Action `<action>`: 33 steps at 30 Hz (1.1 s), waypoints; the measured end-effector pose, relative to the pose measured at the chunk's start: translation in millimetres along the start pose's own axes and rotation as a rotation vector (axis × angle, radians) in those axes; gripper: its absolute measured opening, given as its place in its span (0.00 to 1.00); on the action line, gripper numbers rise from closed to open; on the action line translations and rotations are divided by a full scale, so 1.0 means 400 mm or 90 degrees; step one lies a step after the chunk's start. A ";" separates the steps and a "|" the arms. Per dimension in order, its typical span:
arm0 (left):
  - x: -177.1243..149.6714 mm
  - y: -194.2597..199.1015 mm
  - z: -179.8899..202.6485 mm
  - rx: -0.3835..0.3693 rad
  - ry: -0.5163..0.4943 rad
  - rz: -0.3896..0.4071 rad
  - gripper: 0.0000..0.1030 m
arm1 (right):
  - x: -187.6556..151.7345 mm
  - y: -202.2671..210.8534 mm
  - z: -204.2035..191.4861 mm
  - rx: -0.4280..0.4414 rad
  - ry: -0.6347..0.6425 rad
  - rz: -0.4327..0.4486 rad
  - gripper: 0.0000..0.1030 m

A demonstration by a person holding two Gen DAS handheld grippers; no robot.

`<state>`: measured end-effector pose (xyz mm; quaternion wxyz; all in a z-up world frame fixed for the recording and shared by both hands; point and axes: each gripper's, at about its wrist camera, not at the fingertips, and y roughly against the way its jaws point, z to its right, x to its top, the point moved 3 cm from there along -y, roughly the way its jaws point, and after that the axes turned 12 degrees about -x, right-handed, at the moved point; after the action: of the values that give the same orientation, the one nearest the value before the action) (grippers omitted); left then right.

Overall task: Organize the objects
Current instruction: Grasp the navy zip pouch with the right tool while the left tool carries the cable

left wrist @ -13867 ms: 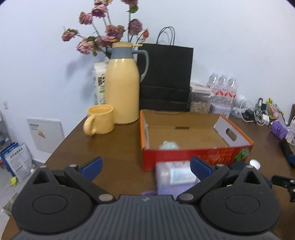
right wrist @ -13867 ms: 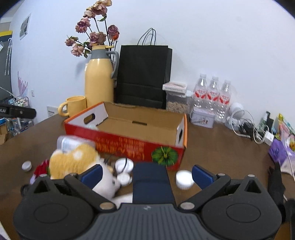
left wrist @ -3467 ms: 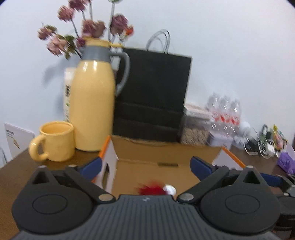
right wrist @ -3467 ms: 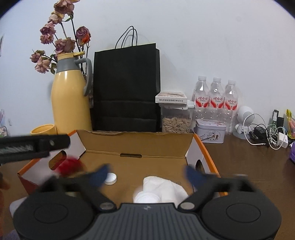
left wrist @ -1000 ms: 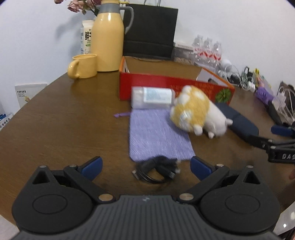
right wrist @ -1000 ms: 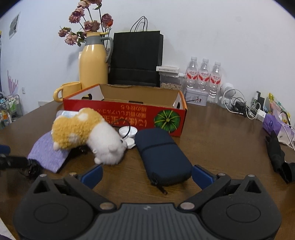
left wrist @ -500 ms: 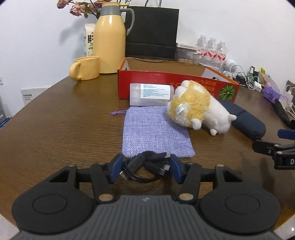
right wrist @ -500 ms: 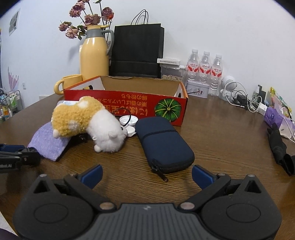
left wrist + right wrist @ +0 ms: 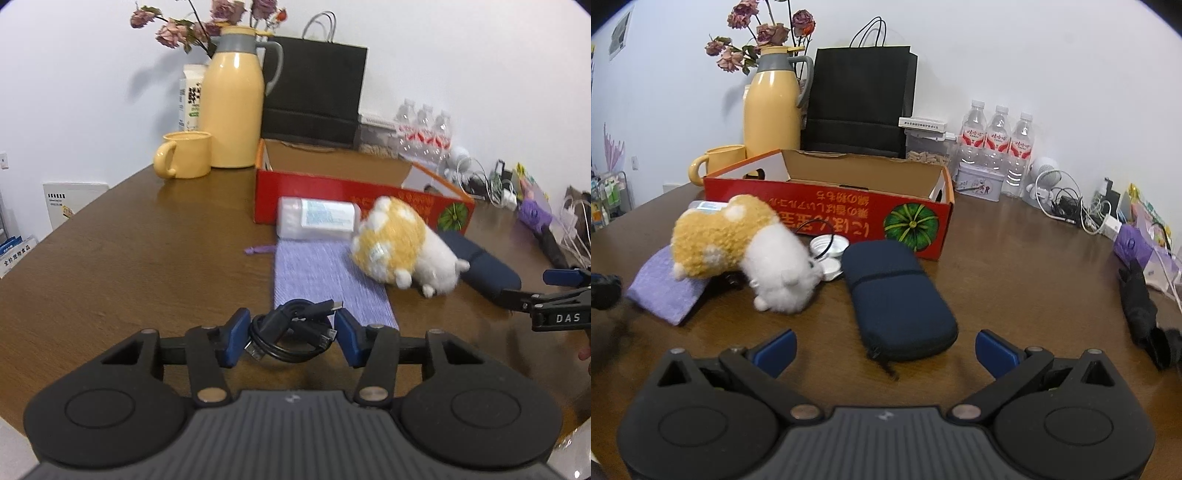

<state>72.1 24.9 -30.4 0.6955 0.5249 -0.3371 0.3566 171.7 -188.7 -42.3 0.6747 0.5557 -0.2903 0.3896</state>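
Note:
My left gripper [image 9: 291,330] is shut on a coiled black cable [image 9: 291,332] and holds it above the near end of a purple cloth pouch [image 9: 325,273]. A yellow-and-white plush toy [image 9: 400,247] lies beside the pouch, with a clear plastic bottle [image 9: 317,219] behind it. The red cardboard box [image 9: 354,195] stands open further back. My right gripper [image 9: 884,350] is open and empty, just short of a navy zip case [image 9: 897,299]. The plush [image 9: 746,247], the pouch [image 9: 663,288] and the box [image 9: 827,218] also show in the right wrist view.
A yellow jug [image 9: 232,107] with dried flowers, a yellow mug [image 9: 184,155] and a black paper bag [image 9: 314,92] stand behind the box. Water bottles [image 9: 997,147], a tin, chargers and cables crowd the back right. White lids [image 9: 829,254] lie by the box. A black folded umbrella [image 9: 1141,306] lies at right.
My left gripper has lifted the black cable off the table and risen a little. The right gripper has moved slightly closer to the navy case and stays open.

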 end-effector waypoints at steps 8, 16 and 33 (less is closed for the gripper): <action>0.036 0.014 -0.026 0.017 0.018 0.030 0.49 | 0.075 -0.137 0.009 0.037 0.052 -0.044 1.00; 0.048 0.012 -0.042 0.021 0.028 0.035 0.49 | 0.093 -0.244 -0.012 0.051 0.030 -0.069 0.87; 0.087 -0.007 -0.055 0.010 0.029 0.057 0.49 | 0.089 -0.189 0.003 0.059 -0.029 -0.021 0.61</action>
<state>94.4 50.6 -7.4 0.6818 0.5068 -0.3418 0.4019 254.8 -188.5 -52.3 0.6479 0.5996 -0.2782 0.3784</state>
